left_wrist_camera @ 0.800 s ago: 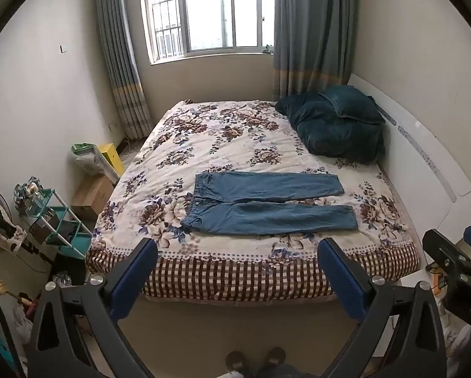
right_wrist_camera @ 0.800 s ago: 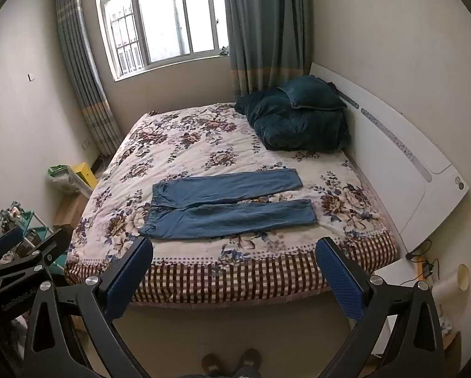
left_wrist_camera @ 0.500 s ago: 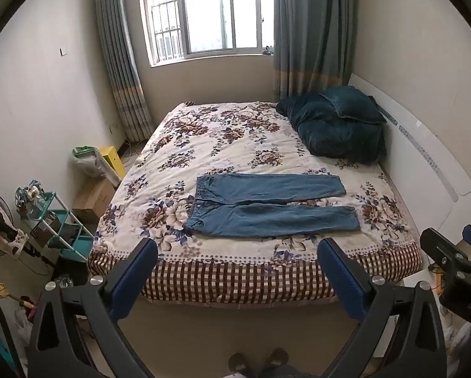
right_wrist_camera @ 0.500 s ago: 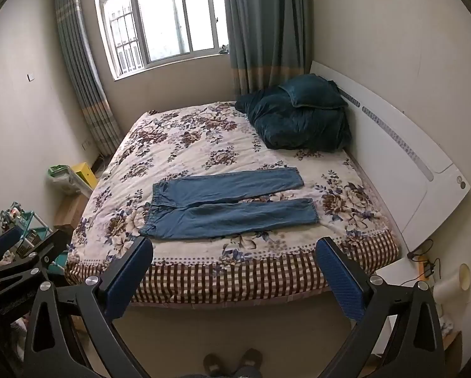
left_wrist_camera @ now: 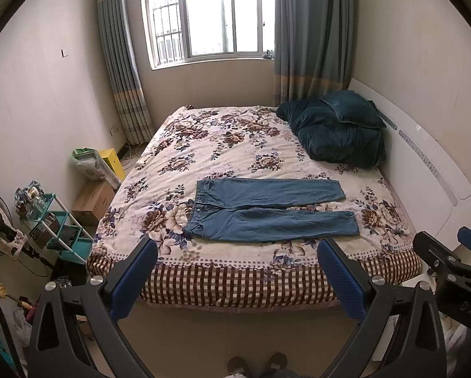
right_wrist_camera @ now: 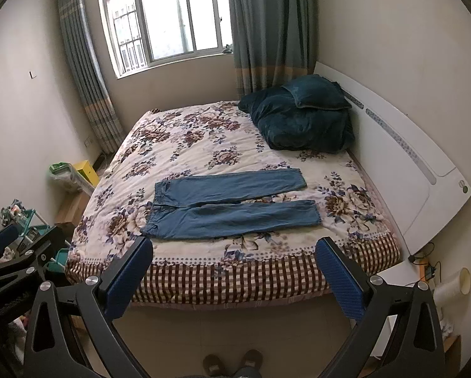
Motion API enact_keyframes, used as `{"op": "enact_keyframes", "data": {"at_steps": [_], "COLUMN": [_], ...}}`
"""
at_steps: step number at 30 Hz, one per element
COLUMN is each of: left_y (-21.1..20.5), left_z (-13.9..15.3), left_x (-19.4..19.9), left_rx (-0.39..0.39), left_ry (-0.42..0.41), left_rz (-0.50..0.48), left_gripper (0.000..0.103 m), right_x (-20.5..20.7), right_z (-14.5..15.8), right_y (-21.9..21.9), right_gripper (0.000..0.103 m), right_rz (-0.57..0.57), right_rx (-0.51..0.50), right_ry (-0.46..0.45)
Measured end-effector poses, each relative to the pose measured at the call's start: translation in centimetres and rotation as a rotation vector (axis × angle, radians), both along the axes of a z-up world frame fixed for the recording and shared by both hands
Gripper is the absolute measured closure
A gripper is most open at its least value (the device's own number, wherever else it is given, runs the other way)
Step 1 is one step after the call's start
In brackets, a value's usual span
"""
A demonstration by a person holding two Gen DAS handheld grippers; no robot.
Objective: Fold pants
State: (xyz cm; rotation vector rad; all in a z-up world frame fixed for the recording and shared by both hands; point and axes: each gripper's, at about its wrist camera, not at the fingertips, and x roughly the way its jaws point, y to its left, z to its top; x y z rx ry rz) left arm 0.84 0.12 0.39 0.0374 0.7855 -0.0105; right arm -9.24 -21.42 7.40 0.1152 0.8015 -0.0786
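Both views have edged closer; pants lie beyond spread fingers.

Small downward slide of the scene in the left wrist view.

Versus the earliest left wrist picture: pants lower in frame by a sliver, no sideways shift, same flat lay on the bed. Same small drop for the window sill and the dark bedding by the headboard; more of it between the earliest picture and the middle one than after. Consistent with a slight camera tilt or lift, not with any cloth movement. At right edge, right gripper a touch further into frame, nudged leftward.
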Motion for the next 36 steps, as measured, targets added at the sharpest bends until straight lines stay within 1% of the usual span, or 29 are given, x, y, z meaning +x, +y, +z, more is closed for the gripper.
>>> {"op": "enact_keyframes", "data": {"at_steps": [6, 7, 10, 11, 20, 22, 24, 36], "left_y": [0.0, -0.1, -0.2, -0.6, -1.4, -1.6, -1.5, -1.8], "left_z": [-0.1, 0.0, 0.1, 0.9, 2.0, 2.2, 1.9, 1.7], "left_x": [-0.2, 0.4, 0.8, 1.8, 3.0, 3.0, 2.2, 1.8], "left_rx": [-0.002, -0.001, -0.004, -0.003, -0.01, -0.01, -0.011, -0.011], "left_ry": [-0.004, -0.004, -0.005, -0.003, -0.012, -0.017, -0.019, -0.019], "left_rz": [-0.002, -0.003, -0.004, -0.006, -0.011, -0.01, -0.013, -0.002], "left_gripper": [0.0, 0.0, 0.0, 0.0, 0.0, 0.0, 0.0, 0.0], "right_x": [0.2, 0.4, 0.2, 0.1, -0.1, -0.1, -0.1, -0.4], "right_z": [0.0, -0.5, -0.3, -0.3, 0.2, 0.2, 0.3, 0.9], "right_y": [0.4, 1.1, 1.1, 1.0, 0.2, 0.4, -0.1, -0.5], "right_gripper": [0.0, 0.0, 0.0, 0.0, 0.0, 0.0, 0.0, 0.0], "right_rz": [-0.005, -0.001, -0.003, -0.003, -0.006, -0.005, -0.006, -0.005], "right_rx": [0.004, 0.003, 0.005, 0.004, 0.0, -0.002, 0.0, 0.003], "right_ry": [-0.002, -0.005, -0.01, -0.011, -0.016, -0.015, -0.017, -0.02]}}
